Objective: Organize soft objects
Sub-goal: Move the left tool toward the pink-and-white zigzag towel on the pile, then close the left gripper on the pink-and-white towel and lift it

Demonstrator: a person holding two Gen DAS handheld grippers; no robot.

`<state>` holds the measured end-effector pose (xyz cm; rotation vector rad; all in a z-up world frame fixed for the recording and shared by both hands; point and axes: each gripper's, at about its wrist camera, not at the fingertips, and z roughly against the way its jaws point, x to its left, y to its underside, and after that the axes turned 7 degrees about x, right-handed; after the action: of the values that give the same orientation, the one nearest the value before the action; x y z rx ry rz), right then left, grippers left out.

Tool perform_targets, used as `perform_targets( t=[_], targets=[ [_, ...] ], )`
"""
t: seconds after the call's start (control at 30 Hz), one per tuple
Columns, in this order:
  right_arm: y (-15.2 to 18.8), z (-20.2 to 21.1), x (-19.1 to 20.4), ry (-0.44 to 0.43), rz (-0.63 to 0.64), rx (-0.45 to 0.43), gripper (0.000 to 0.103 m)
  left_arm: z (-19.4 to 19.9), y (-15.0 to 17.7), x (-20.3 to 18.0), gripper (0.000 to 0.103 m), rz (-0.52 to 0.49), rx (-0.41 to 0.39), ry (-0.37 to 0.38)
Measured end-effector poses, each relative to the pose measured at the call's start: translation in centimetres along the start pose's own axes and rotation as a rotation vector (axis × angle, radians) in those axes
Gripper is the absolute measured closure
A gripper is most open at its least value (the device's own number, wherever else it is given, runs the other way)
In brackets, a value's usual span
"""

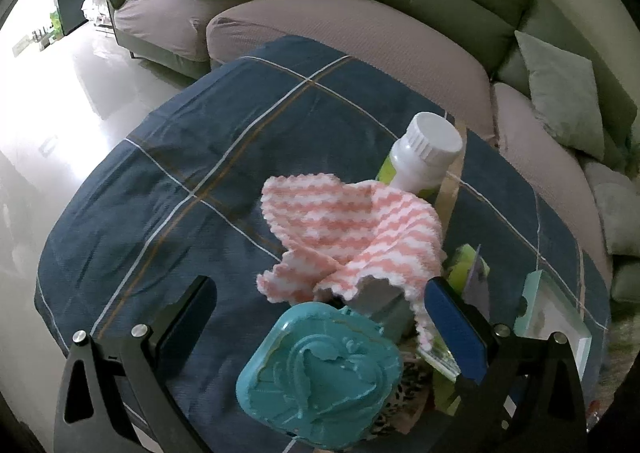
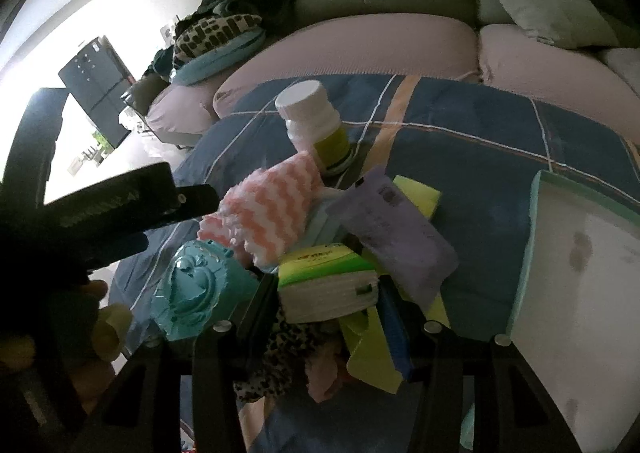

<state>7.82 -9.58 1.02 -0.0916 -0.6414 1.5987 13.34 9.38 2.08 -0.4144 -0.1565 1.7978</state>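
Cloth (image 1: 352,237): pink-and-white zigzag, crumpled, on the near-right part of the blue plaid counter (image 1: 168,181), draped over a pile of items.
Teal case (image 1: 320,377): embossed lid, just near of the cloth, between the left gripper's (image 1: 320,317) fingers (image 1: 452,329); fingers spread wide, not touching it.
White bottle (image 1: 424,153): capped, green label, just beyond the cloth.
Tissue pack (image 2: 328,285): green-and-white, between the right gripper's (image 2: 324,305) fingers (image 2: 394,325); whether they pinch it cannot be told.
Purple pouch (image 2: 396,233) and yellow sponge (image 2: 418,191): right of the cloth, pouch lying over the sponge.
Leopard fabric (image 2: 276,357): under the tissue pack.
White tray (image 2: 580,281): teal rim, far right.
Sofa (image 1: 360,33): beyond the counter.
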Motion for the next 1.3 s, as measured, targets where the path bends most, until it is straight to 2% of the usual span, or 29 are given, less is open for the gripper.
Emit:
perform_targets(
  t=[0.4,0.7,0.87,0.9,1.07,1.13,1.27,1.3],
  targets=[
    [0.0,2.3,-1.5,0.007,-0.033,-0.04,0.051,-0.3,0.2,-1.4,0.0,-0.031,0.007,-0.004],
    [0.0,5.7,-4.5,0.009,-0.111,-0.115,0.051,-0.4,-0.7,-4.9,0.0,-0.091,0.012,-0.012],
    [0.1,7.4,-6.5,0.023,-0.165,-0.152,0.051,-2.2,-1.7,-7.0,0.001,-0.125,0.032,-0.103],
    [0.1,7.4,-6.8,0.023,-0.174,-0.153,0.051,-2.6,-1.8,-7.3,0.002,-0.129,0.037,-0.124],
    [0.2,7.5,-8.2,0.027,-0.212,-0.143,0.051,-4.4,-2.6,-7.8,0.023,-0.106,0.058,-0.163],
    [0.2,7.4,-8.4,0.027,-0.219,-0.141,0.051,-5.0,-2.9,-7.7,0.033,-0.088,0.053,-0.207],
    [0.3,7.2,-8.5,0.025,-0.222,-0.131,0.051,-5.6,-2.8,-7.1,0.042,-0.06,0.055,-0.193],
    [0.3,7.0,-8.5,0.025,-0.222,-0.127,0.051,-5.6,-2.9,-6.9,0.049,-0.049,0.052,-0.178]
  ],
)
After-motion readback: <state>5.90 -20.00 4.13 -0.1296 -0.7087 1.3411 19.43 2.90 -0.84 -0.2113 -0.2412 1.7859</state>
